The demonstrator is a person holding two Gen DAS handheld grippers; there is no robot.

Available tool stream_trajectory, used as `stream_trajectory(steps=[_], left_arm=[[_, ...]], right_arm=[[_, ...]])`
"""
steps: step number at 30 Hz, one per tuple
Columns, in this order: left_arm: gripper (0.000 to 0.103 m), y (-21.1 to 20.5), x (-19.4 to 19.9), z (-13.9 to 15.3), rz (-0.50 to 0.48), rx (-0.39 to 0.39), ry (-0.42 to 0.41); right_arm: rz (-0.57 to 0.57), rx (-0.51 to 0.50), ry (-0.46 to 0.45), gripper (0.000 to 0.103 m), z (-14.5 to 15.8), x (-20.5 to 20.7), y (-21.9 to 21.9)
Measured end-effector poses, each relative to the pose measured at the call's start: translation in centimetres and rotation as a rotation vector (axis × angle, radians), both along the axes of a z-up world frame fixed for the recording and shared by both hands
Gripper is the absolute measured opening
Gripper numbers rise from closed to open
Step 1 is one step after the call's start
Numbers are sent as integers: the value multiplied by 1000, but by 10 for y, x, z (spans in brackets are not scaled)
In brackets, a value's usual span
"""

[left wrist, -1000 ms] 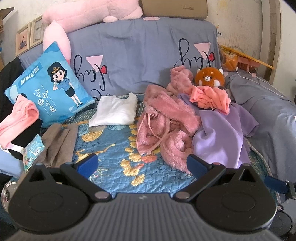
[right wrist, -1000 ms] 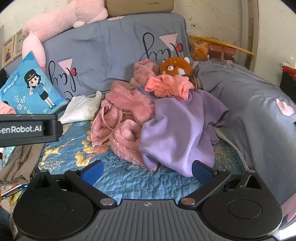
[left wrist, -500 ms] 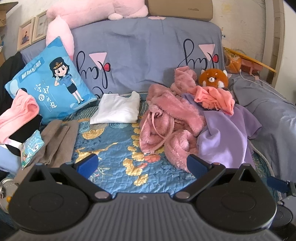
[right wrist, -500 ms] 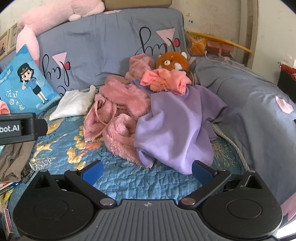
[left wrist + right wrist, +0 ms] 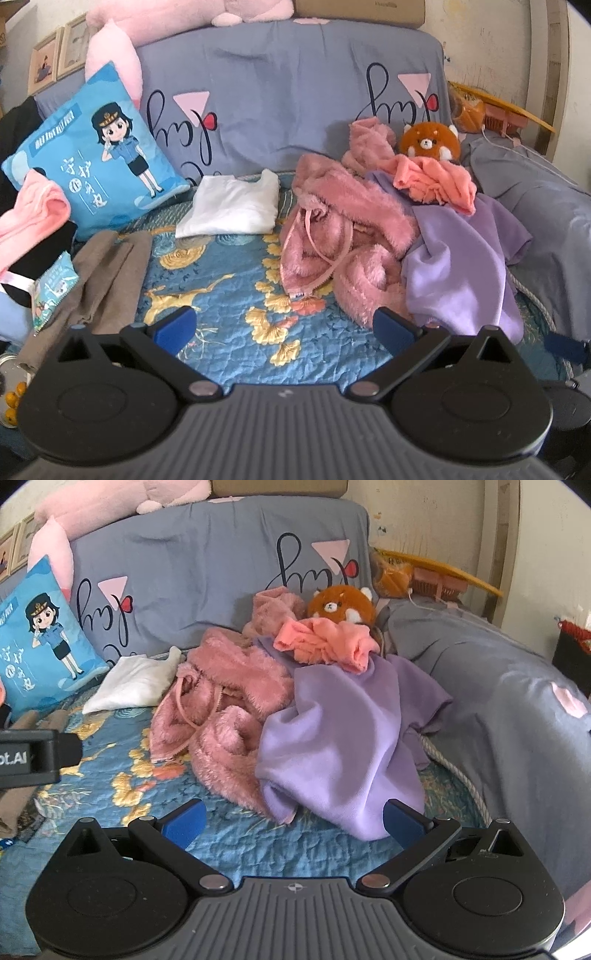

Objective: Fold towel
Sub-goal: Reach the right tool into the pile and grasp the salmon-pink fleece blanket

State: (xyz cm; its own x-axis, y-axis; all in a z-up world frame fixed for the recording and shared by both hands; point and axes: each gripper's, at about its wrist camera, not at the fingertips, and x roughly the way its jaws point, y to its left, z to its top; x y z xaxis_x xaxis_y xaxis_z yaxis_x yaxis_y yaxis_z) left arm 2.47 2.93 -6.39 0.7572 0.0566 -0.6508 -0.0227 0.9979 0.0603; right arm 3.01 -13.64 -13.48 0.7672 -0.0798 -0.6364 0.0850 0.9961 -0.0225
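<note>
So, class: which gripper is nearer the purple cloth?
The right gripper: the purple cloth lies just ahead between its open jaws. The left gripper sits further left, facing bare quilt.

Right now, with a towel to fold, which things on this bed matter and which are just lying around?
For the job:
- coral towel, crumpled on top of the pile
- left hand-held gripper and right hand-held gripper, both open and empty

Just lying about:
- purple cloth
- pink fleece
- folded white shirt
- stuffed animal
- blue pillow
</note>
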Motion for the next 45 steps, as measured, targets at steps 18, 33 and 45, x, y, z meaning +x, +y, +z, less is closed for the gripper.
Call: stream_trajectory(steps=[18,33,45], left_arm=[[103,7,18,-36,-25,40,-25],[103,-8,6,-62,-138,90,-30],[103,-13,10,-72,-146,112,7]], right_arm=[[-125,-119,-83,103,-37,37,-43],[26,-223,-179,99,-61,57,-41],[43,-301,-324,83,-25,181,-57]])
